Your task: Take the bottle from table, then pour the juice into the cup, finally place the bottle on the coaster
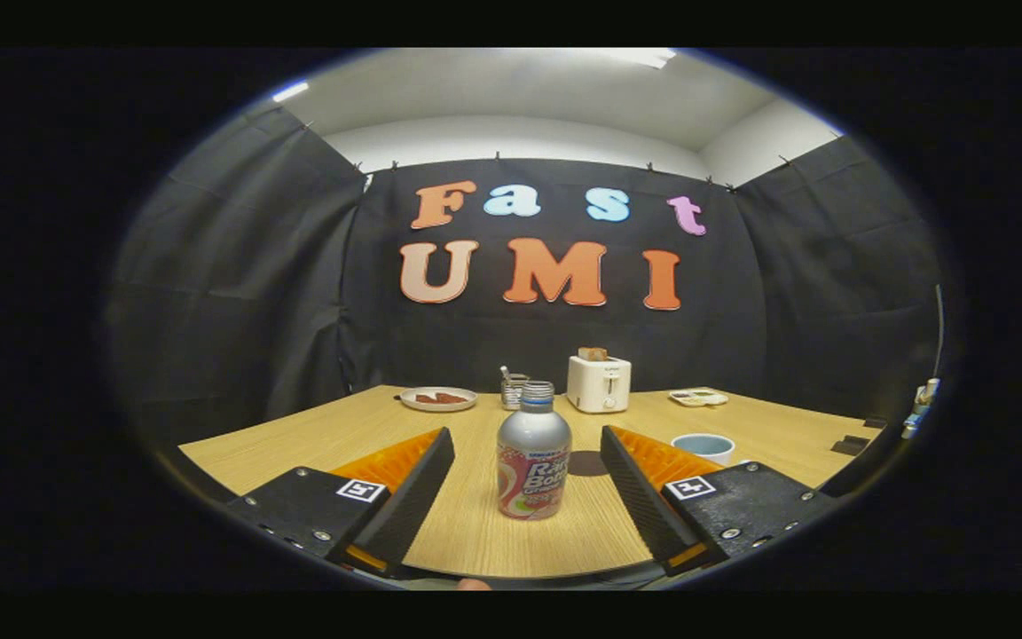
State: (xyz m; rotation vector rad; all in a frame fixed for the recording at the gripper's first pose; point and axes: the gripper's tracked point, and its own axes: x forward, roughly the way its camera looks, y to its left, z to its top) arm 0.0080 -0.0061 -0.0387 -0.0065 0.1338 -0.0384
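A silver bottle with a pink and white label and a screw cap stands upright on the wooden table. My gripper is open, and the bottle sits between the two fingers, with a gap on each side. A dark round coaster lies just behind the bottle to its right. A pale blue cup stands beyond the right finger, partly hidden by it.
At the back of the table stand a white toaster with bread in it, a plate with brown food, a small glass holder and a flat tray. Black pieces lie near the right edge.
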